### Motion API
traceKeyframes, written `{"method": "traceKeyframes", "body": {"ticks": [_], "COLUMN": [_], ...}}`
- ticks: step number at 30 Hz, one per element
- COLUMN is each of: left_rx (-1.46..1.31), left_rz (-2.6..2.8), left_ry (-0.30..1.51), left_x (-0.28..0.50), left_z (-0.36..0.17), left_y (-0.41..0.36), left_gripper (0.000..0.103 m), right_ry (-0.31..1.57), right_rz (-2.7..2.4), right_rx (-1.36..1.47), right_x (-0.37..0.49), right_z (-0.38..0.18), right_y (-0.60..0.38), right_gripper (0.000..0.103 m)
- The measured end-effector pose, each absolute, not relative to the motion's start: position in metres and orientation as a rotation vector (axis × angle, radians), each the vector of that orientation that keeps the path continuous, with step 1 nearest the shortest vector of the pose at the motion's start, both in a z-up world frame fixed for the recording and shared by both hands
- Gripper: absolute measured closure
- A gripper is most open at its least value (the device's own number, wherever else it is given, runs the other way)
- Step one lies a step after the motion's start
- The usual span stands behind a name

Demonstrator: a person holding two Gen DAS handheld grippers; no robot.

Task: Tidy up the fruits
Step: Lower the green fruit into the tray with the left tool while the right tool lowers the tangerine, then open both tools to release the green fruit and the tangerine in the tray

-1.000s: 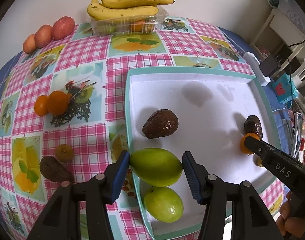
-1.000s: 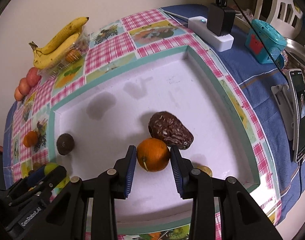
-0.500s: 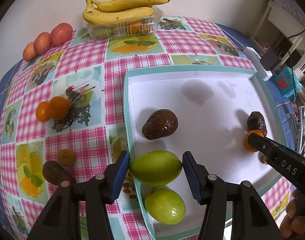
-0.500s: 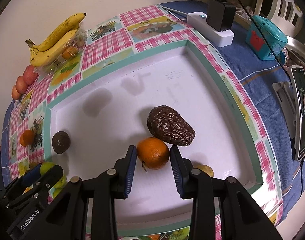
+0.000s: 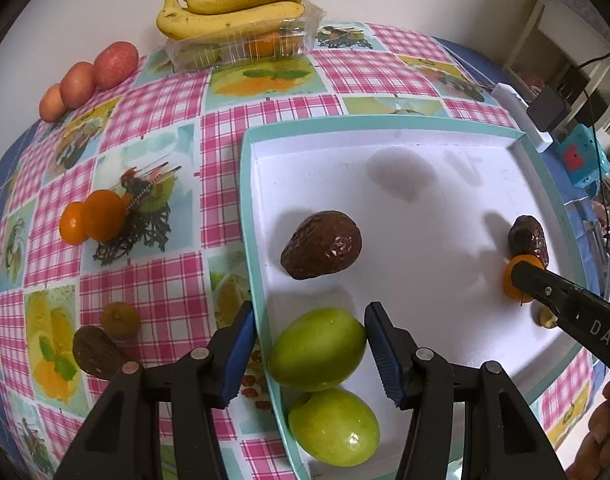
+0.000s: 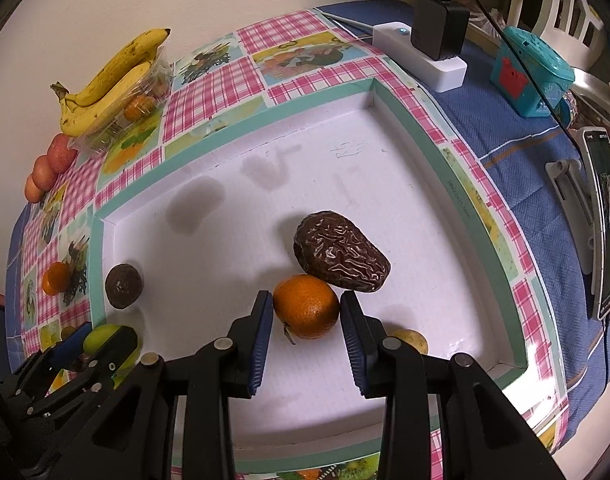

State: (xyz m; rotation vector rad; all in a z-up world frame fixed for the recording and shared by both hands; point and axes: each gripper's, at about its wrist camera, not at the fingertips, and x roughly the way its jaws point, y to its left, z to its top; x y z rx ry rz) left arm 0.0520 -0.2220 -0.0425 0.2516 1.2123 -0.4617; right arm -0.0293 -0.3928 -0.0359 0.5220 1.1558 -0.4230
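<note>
Two handheld black grippers with blue finger pads work over a shallow white tray with a teal rim (image 5: pixel 247 216) that sits on a pink-checked, fruit-printed tablecloth (image 5: pixel 153 280). The left gripper (image 5: pixel 310 354) is clamped on a smooth green oval fruit (image 5: pixel 317 348) at the tray's near-left edge, one pad on each side; a second green fruit (image 5: pixel 334 426) lies just below it, touching or nearly so. The right gripper (image 6: pixel 306 316) grasps a small round orange (image 6: pixel 306 306) near the tray's front, its pads pressed to both flanks. A wrinkled dark-brown avocado (image 6: pixel 341 252) lies against the orange's far side. Another dark-brown avocado (image 5: pixel 322 245) rests in the tray above the held green fruit. Outside the tray, two small oranges (image 5: pixel 93 220) sit on the cloth. A bunch of yellow bananas (image 5: pixel 233 10) tops a clear plastic punnet (image 5: pixel 241 46) by the wall, with three reddish fruits (image 5: pixel 89 80) lined up to its left.
</note>
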Motion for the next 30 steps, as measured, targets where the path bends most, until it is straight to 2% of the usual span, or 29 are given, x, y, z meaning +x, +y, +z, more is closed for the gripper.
{"method": "traceKeyframes", "body": {"ticks": [18, 22, 27, 30], "left_rx": [0.236, 0.232, 0.205, 0.177], "left_rz": [-0.469, -0.488, -0.491, -0.479], "left_ry": [1.217, 1.207, 1.202, 1.199], "left_x": [0.046, 0.04, 0.037, 0.036], "left_z": [-0.034, -0.027, -0.017, -0.011], "left_y": [-0.218, -0.215, -0.205, -0.193], "left_gripper": [0.041, 0.039, 0.039, 0.037], "right_ry": [1.152, 1.149, 1.135, 1.124], "right_rz": [-0.434, -0.443, -0.44, -0.437], "right_rx": [0.513, 0.514, 0.496, 0.489], "right_x": [-0.029, -0.031, -0.033, -0.035], "right_z": [-0.035, -0.032, -0.025, -0.02], "right_y": [-0.391, -0.392, -0.388, -0.385], "right_gripper": [0.066, 0.06, 0.058, 0.049]}}
